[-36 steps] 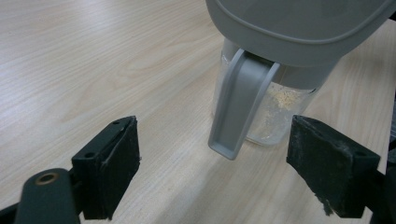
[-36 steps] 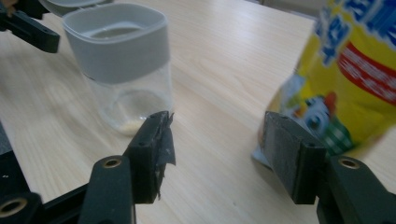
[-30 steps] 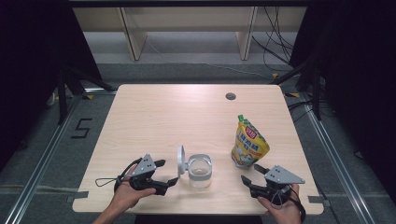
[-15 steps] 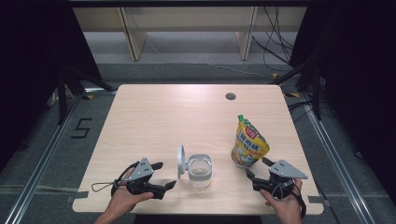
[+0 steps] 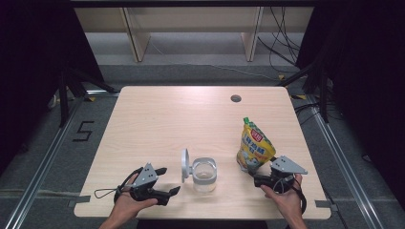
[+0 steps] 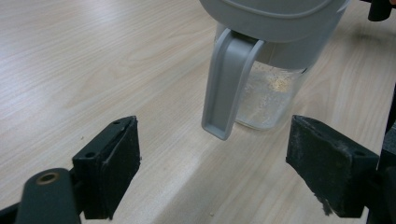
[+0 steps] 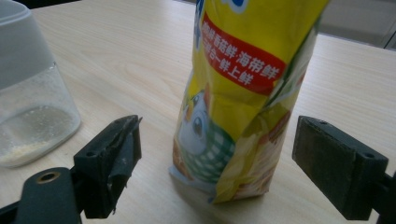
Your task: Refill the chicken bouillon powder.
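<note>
My right claw [image 5: 256, 180] has slid in toward the yellow pouch [image 5: 254, 146], its jaws just spread wide, gripping nothing, the pouch standing between them. Its red band carries Chinese print above a cartoon chick. Left of the pouch stands the jar [image 5: 204, 174]; my left claw [image 5: 173, 183] gapes empty beside it on the pale wooden table [image 5: 157, 119].

A lab or test room set up for recording, not a home. A plain wooden worktop [image 5: 157, 129] with a cable hole [image 5: 235, 98] stands on grey carpet between metal floor rails [image 5: 43, 162]. Black curtains [image 5: 28, 52] hang on both sides, loose cables [image 5: 282, 47] trail behind, and a taped numeral [image 5: 83, 131] marks the floor.
</note>
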Demonstrator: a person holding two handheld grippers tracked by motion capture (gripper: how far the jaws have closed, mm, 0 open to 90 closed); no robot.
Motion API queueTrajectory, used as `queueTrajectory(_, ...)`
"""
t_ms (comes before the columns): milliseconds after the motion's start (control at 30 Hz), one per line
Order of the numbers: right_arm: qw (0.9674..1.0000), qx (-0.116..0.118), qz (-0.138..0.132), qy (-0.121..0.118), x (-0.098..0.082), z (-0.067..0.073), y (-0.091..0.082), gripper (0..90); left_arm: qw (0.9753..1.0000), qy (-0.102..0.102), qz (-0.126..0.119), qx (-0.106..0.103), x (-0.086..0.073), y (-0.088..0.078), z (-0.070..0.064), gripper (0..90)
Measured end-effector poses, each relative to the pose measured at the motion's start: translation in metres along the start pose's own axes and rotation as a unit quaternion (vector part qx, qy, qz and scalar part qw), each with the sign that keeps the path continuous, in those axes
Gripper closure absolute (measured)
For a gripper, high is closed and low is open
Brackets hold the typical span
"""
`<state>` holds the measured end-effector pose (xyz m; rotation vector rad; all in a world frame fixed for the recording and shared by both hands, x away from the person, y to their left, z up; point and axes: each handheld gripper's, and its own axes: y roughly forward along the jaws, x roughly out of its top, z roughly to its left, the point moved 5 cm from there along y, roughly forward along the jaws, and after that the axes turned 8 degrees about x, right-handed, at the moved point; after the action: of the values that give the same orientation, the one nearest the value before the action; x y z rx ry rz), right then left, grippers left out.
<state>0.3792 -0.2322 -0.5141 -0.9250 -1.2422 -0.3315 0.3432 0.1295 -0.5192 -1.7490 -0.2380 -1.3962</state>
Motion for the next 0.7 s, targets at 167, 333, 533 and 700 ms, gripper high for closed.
queueTrajectory(167,0.9998,-0.008,-0.01,0.015,0.0,-0.005,0.006,16.0,1.0,0.005,0.002,-0.004,0.0,0.002,-0.002,17.0)
queueTrajectory(333,0.9994,0.003,-0.023,0.025,-0.002,-0.008,0.013,16.0,0.9998,0.016,0.0,-0.009,0.001,0.005,-0.002,17.0)
queueTrajectory(533,0.9976,0.006,-0.049,0.049,-0.005,-0.013,0.023,18.5,0.9997,0.021,0.001,-0.009,0.002,0.005,-0.003,17.4)
queueTrajectory(700,0.9956,0.018,-0.055,0.074,-0.006,-0.016,0.024,20.7,0.9999,0.011,0.0,-0.013,0.002,0.006,-0.005,17.4)
